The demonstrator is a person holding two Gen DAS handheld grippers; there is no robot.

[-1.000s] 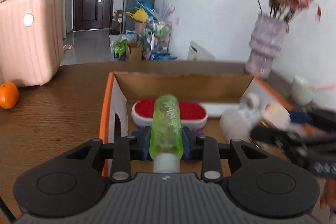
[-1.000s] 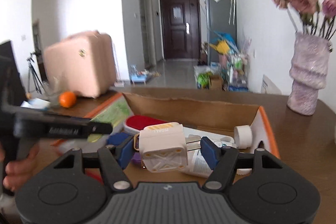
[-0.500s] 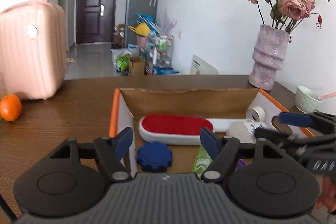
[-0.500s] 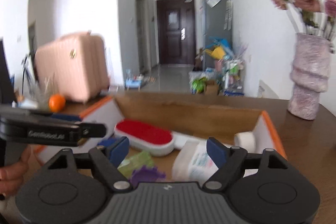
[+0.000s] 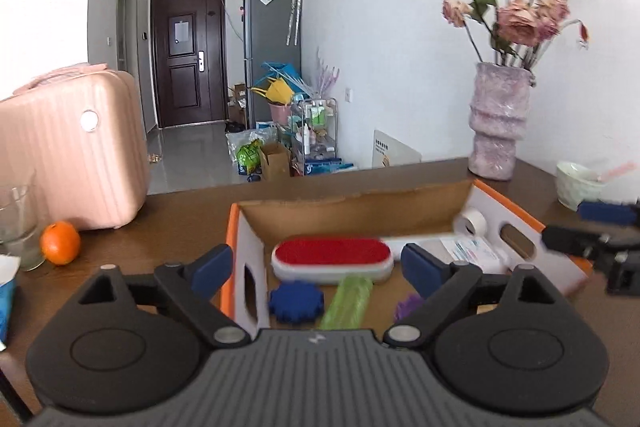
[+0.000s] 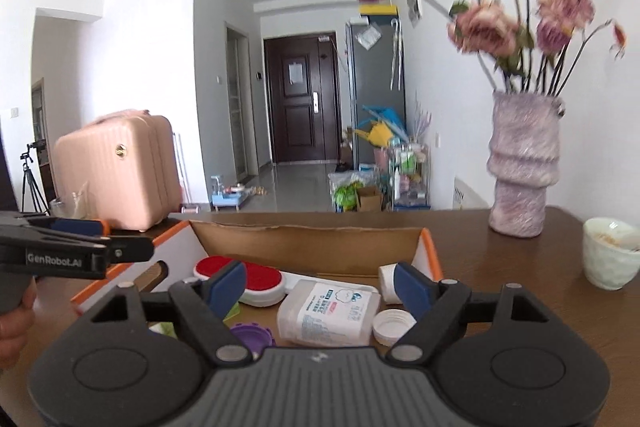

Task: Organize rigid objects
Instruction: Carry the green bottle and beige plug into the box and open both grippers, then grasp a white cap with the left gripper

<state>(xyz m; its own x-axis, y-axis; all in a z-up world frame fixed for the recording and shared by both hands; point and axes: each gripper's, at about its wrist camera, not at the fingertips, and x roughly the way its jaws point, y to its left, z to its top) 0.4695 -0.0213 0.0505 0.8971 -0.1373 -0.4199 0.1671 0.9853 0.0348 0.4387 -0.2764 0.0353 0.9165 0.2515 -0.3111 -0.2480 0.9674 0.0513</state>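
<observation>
Below both grippers sat an open cardboard box (image 5: 352, 205) with orange edges, resting on a brown wooden table (image 5: 176, 211). The left gripper (image 5: 316, 265) hovered over the near left part of the box with its blue-padded jaws spread wide and nothing between them. Directly under the gap lay a green bottle (image 5: 348, 301), lengthwise toward the camera, flat on the box floor. Just left of the bottle was a blue gear-shaped piece (image 5: 295, 302), and to its right a purple piece (image 5: 407, 306), partly hidden by the gripper body. Beyond the bottle, a red-topped white brush (image 5: 331, 259) lay crosswise, touching or nearly touching the bottle's far end.

The right gripper (image 6: 320, 285) hung over the near right part of the box, jaws likewise spread and empty. Beneath it lay a white jar (image 6: 329, 313) with a printed label, on its side, with its white lid (image 6: 394, 326) loose just to the right. A white tape roll (image 6: 388, 277) stood near the box's right wall, partly behind the right finger. From the left wrist view, the right gripper appeared at the right edge, beside the box.

Outside the box, an orange (image 5: 60, 243) and a glass (image 5: 18, 227) stood to the left near a pink suitcase (image 5: 72, 147). A vase (image 6: 522, 167) of dried roses and a pale cup (image 6: 610, 253) stood on the right.
</observation>
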